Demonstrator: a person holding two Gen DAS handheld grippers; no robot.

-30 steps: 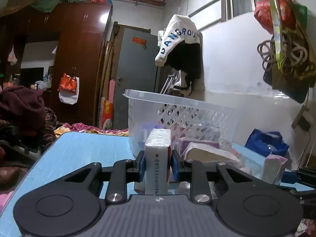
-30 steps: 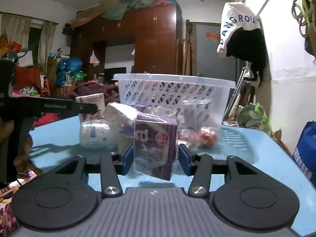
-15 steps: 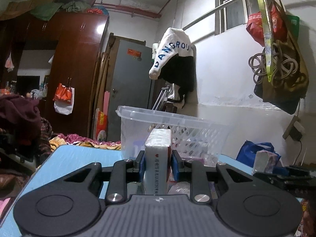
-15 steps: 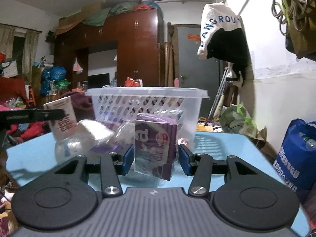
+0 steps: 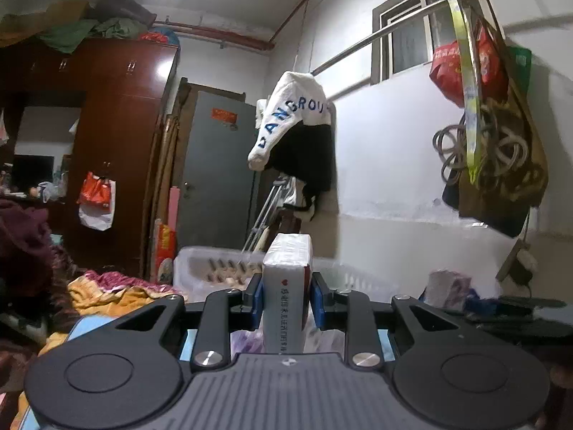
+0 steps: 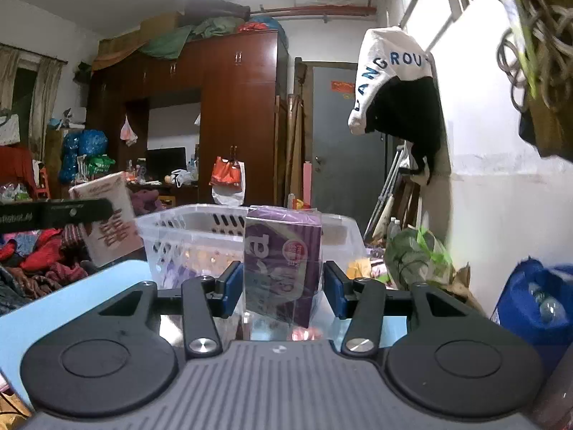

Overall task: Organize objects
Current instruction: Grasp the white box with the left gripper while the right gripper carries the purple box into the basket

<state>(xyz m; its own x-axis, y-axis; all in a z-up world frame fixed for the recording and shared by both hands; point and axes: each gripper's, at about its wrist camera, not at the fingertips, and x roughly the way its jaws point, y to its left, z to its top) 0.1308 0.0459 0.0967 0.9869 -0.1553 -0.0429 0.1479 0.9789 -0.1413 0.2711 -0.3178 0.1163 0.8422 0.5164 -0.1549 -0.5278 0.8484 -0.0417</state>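
My left gripper (image 5: pixel 286 295) is shut on a white tissue pack (image 5: pixel 286 286) with red print, held upright near the rim of the white plastic basket (image 5: pixel 200 268). My right gripper (image 6: pixel 283 286) is shut on a purple tissue pack (image 6: pixel 283 265) in clear wrap, held near rim height in front of the same basket (image 6: pixel 179 229). In the right wrist view the left gripper (image 6: pixel 57 211) and its white pack (image 6: pixel 107 229) show at the left, near the basket's left side. In the left wrist view the purple pack (image 5: pixel 446 286) shows at the right.
The basket stands on a light blue table (image 6: pixel 64 304). Wrapped packs (image 5: pixel 247 340) lie on the table below my left gripper. A blue bag (image 6: pixel 533 297) is at the right. A white wall (image 5: pixel 394 179) with hanging bags (image 5: pixel 490 136) is close on the right.
Both grippers have risen with their packs from table level to about the basket's rim and moved closer to the basket.
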